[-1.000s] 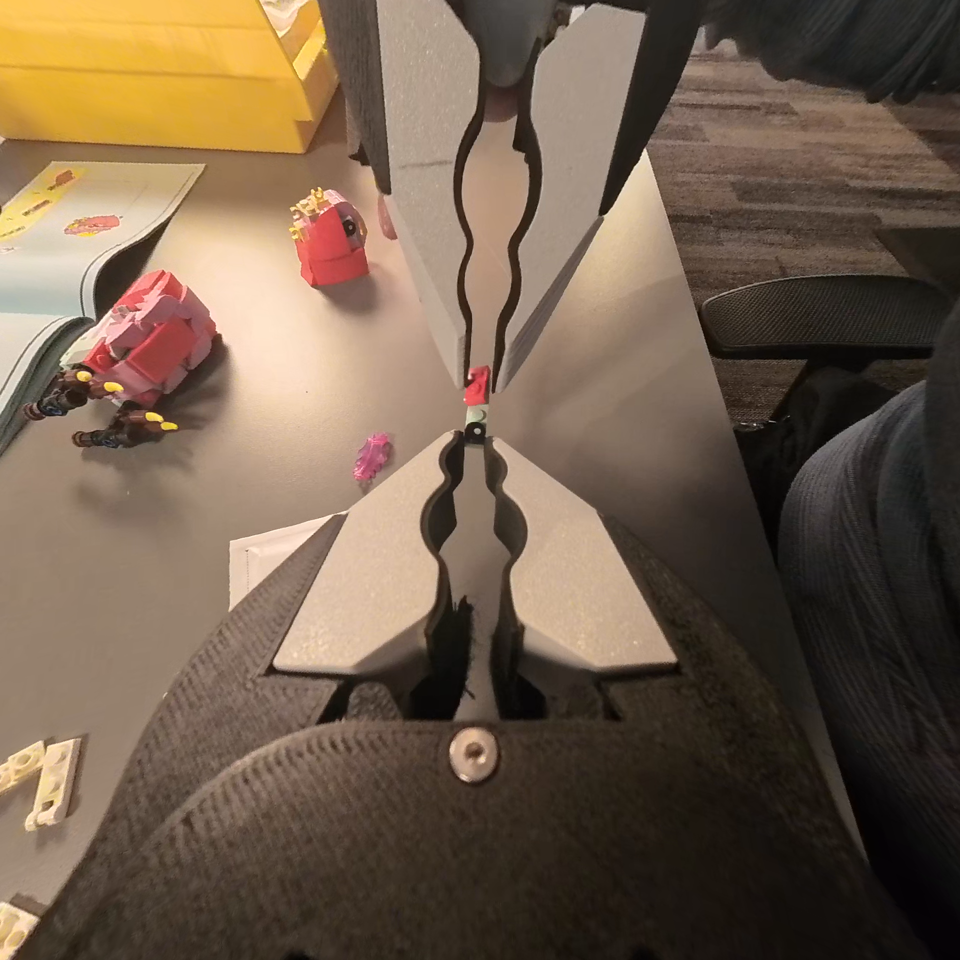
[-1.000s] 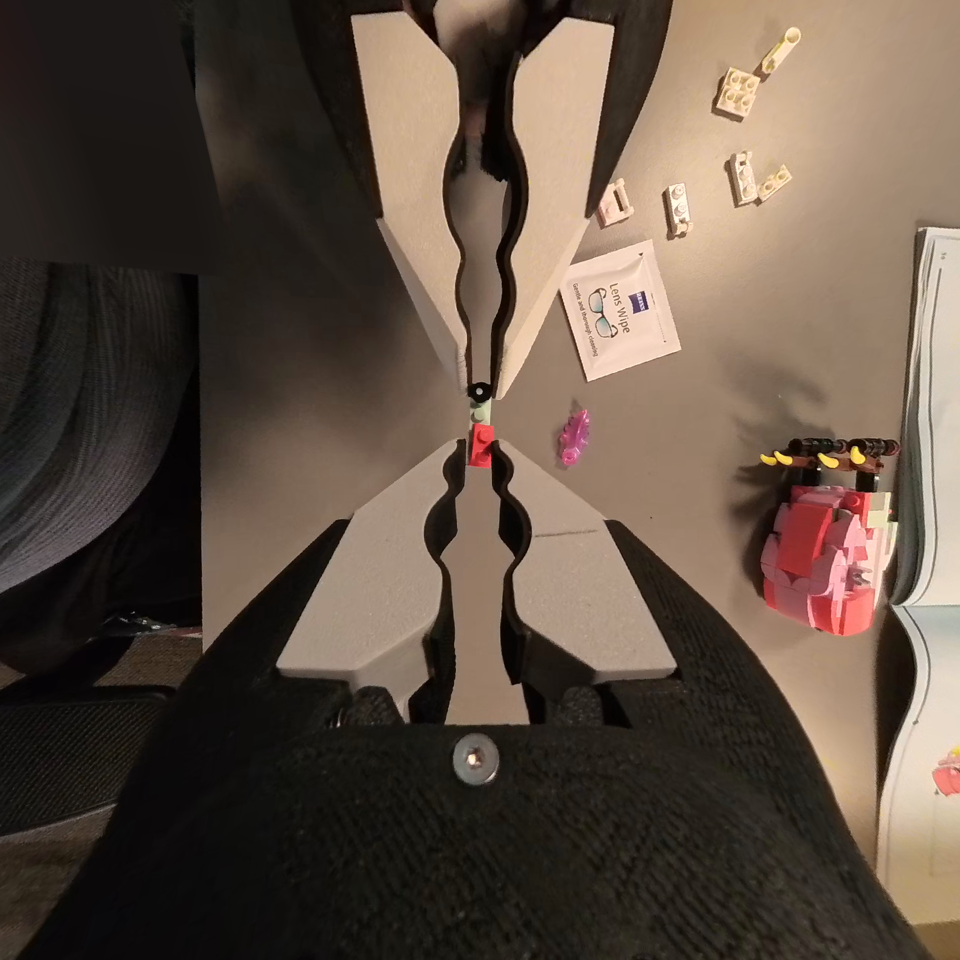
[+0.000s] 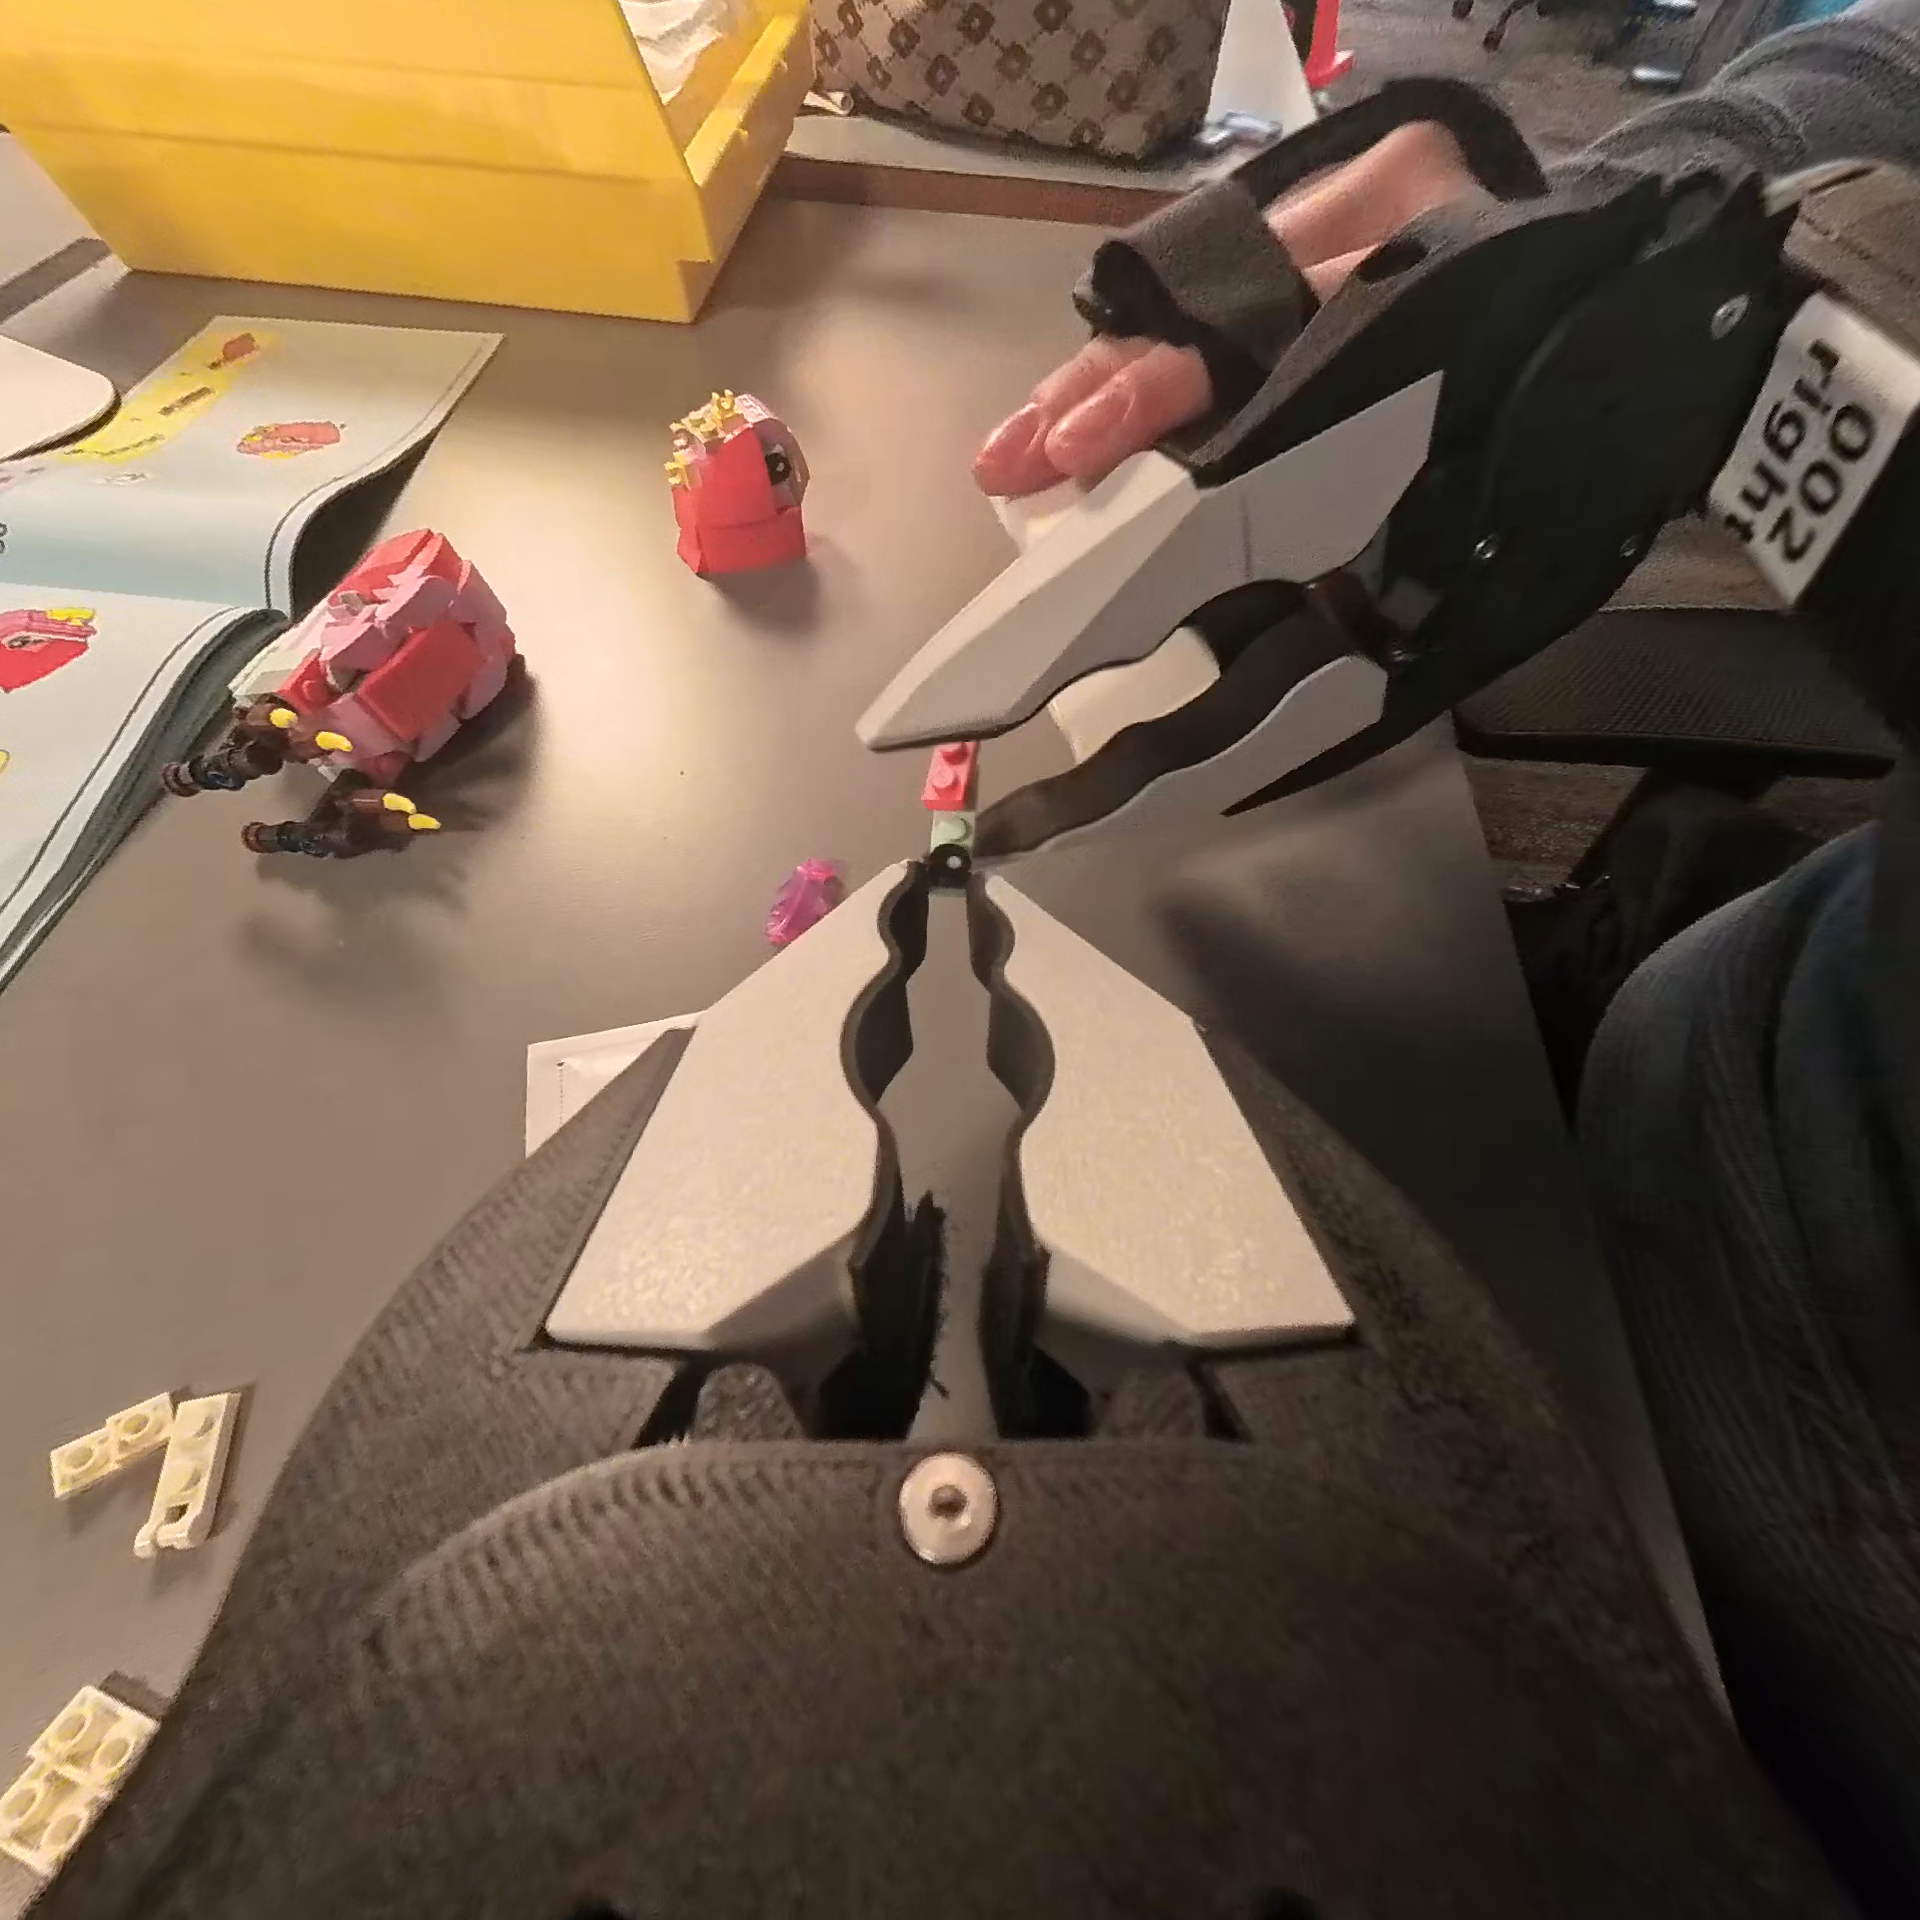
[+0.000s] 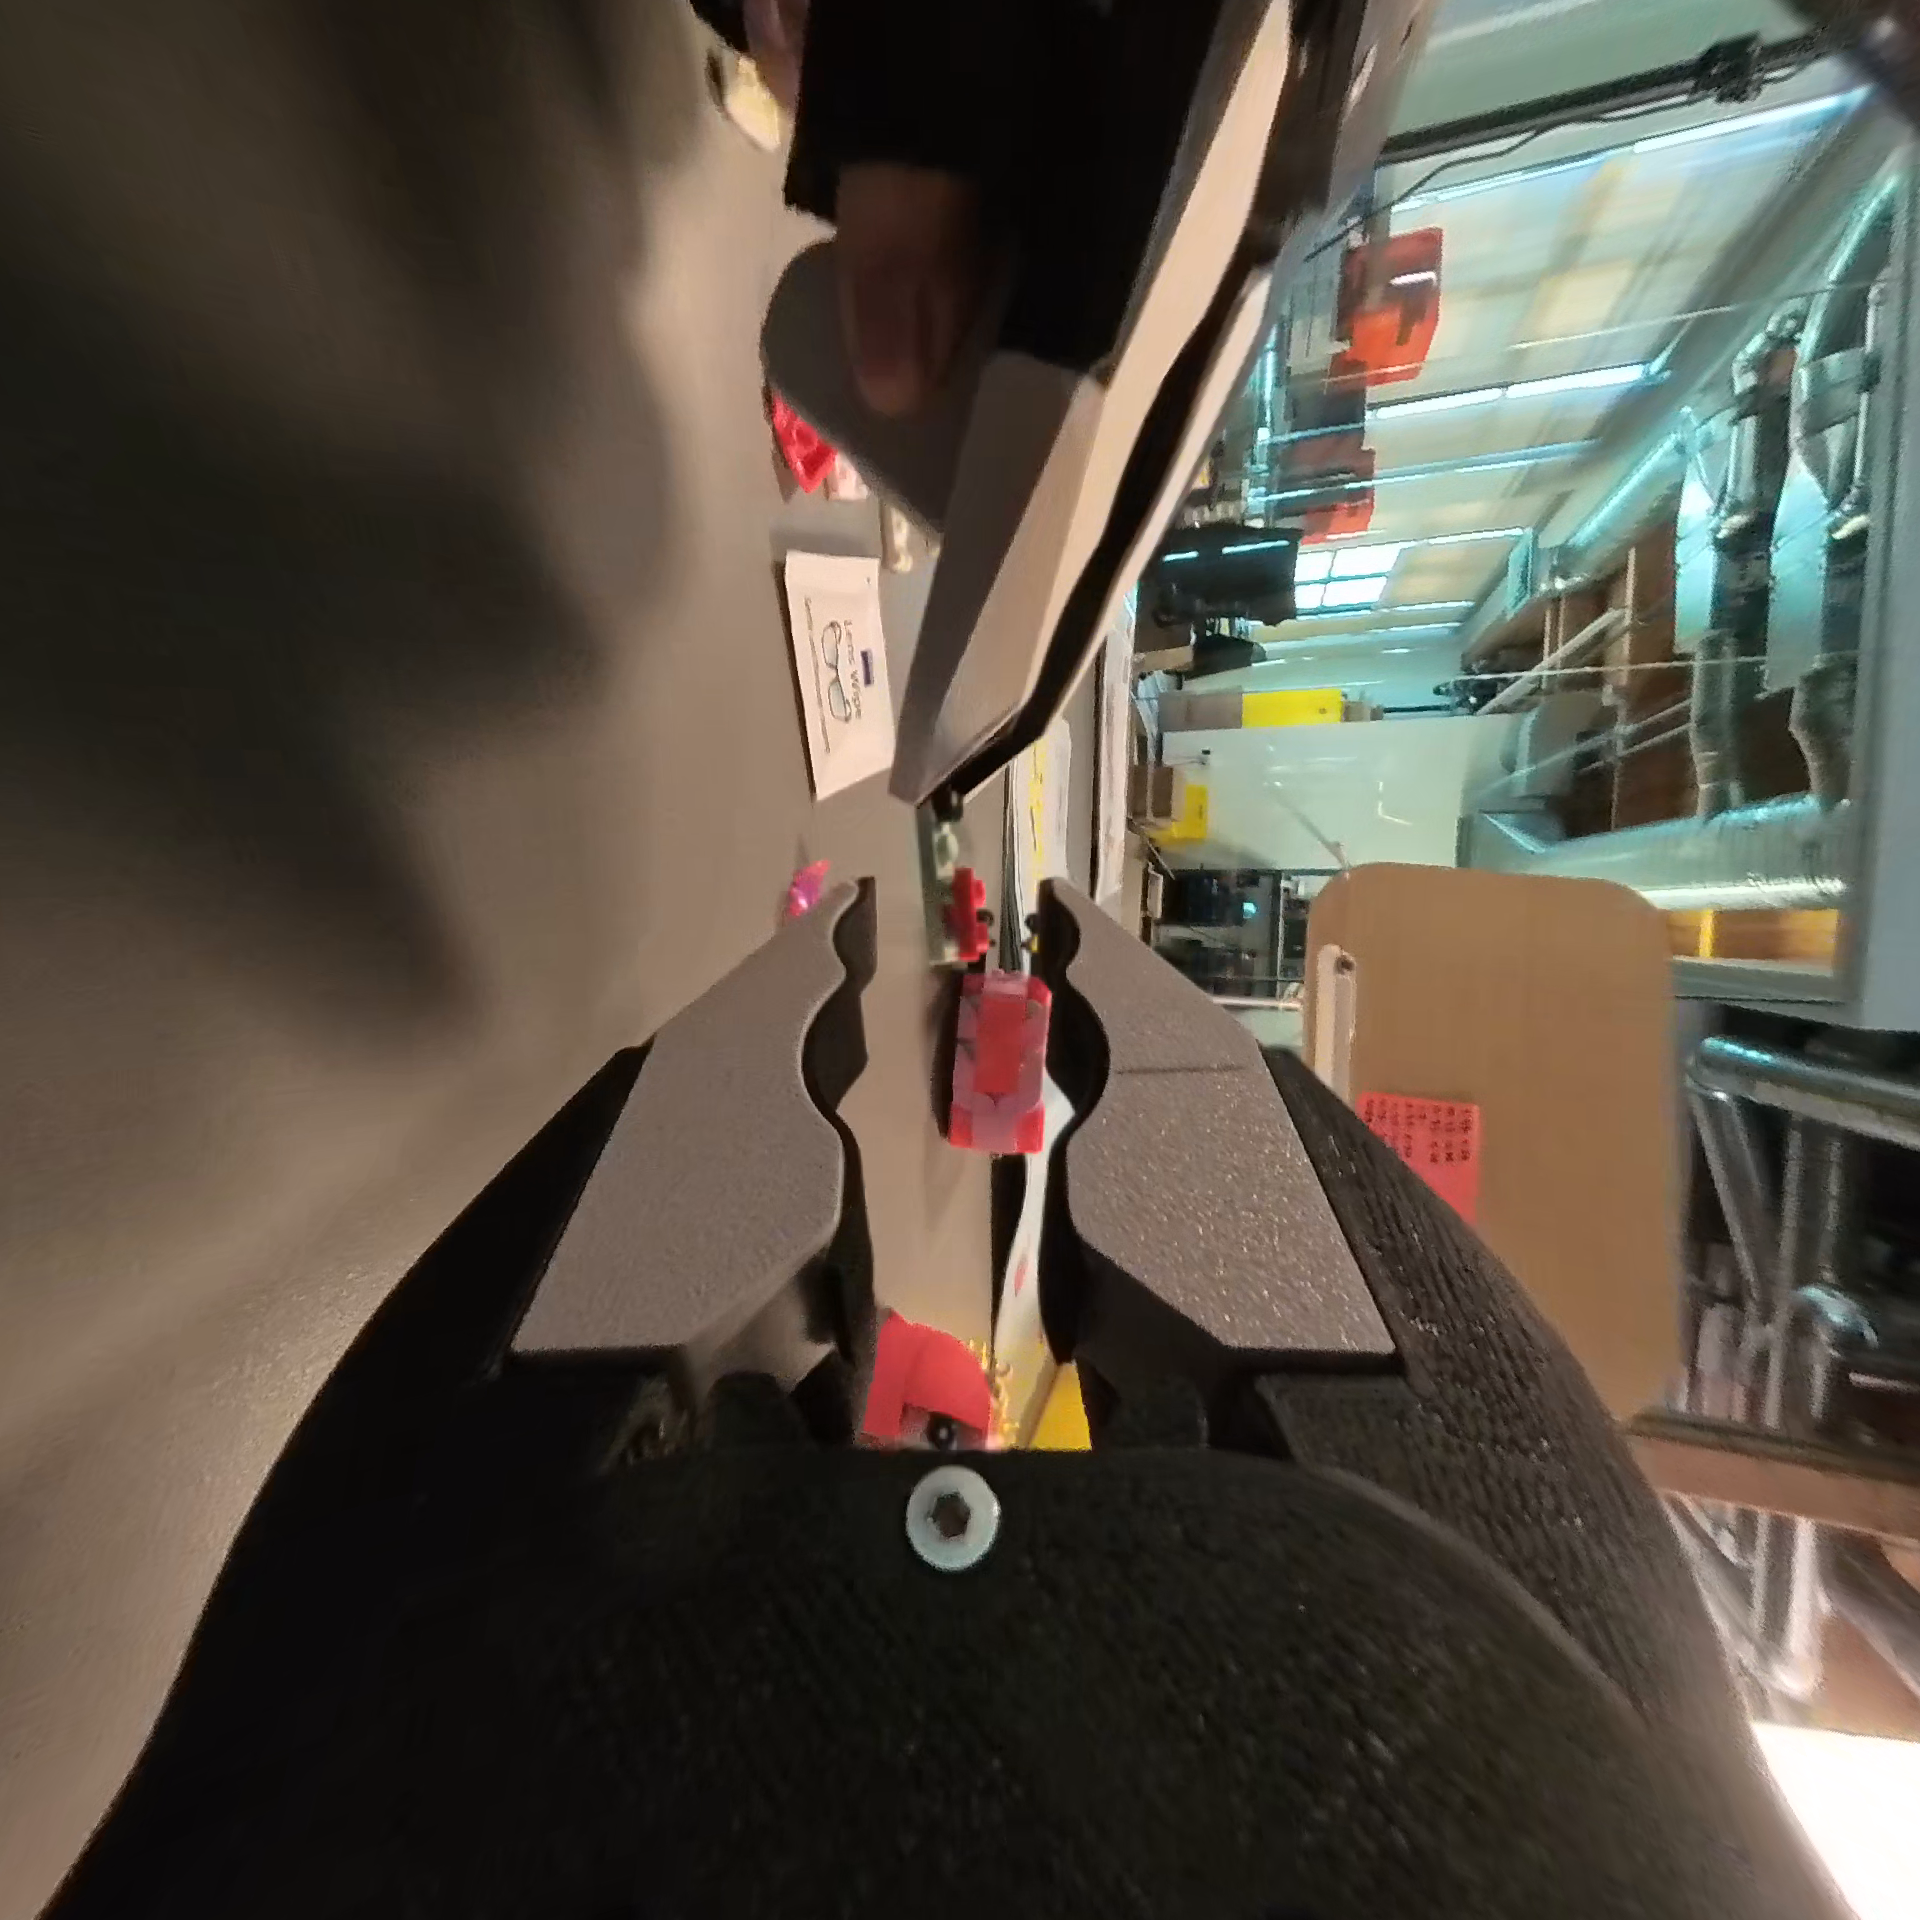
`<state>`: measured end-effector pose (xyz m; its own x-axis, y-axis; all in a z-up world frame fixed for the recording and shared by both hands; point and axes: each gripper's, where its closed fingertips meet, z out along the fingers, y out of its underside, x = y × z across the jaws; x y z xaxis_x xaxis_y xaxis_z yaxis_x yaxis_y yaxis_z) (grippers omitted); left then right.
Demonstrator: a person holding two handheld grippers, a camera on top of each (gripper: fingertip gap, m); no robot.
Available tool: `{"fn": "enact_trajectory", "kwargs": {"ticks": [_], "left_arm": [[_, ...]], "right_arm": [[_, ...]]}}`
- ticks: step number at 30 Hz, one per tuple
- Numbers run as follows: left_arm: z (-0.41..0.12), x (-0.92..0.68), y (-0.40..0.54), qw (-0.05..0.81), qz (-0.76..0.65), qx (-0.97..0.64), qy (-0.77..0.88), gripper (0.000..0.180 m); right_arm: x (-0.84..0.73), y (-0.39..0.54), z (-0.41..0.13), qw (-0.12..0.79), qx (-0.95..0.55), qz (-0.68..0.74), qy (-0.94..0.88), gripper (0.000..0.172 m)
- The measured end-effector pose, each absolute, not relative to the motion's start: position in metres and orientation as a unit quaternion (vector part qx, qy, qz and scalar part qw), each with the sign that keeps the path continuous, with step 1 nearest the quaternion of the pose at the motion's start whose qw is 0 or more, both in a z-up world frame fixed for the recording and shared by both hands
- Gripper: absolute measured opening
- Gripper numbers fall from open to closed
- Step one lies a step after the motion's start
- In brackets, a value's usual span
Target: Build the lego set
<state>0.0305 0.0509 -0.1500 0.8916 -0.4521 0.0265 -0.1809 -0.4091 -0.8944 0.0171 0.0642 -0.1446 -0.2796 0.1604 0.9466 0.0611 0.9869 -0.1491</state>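
While the left gripper (image 3: 943, 883) pinches the black end of a small green-and-red brick strip (image 3: 950, 800) above the grey table (image 3: 582, 935), the right gripper (image 3: 925, 779) brackets its red end, fingers parted and not pressing. A translucent pink piece (image 3: 802, 896) lies nearby.

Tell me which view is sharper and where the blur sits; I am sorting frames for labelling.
Left wrist view: sharp, the small brick stack and red brick model crisp, soft shadows on the table. Right wrist view: rolled sideways, motion-smeared at left, background shelves bright.
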Motion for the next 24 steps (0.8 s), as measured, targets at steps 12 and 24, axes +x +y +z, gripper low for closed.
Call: {"fn": "enact_trajectory", "kwargs": {"ticks": [12,24], "left_arm": [[-0.147,0.029,0.050,0.512,-0.149,-0.826,0.180,0.006],[-0.148,0.032,0.047,0.501,-0.191,-0.827,0.169,0.006]], "right_arm": [[0.018,0.065,-0.141,0.636,0.007,0.010,-0.772,0.008],[0.020,0.060,-0.140,0.641,0.150,-0.046,-0.751,0.006]]}}
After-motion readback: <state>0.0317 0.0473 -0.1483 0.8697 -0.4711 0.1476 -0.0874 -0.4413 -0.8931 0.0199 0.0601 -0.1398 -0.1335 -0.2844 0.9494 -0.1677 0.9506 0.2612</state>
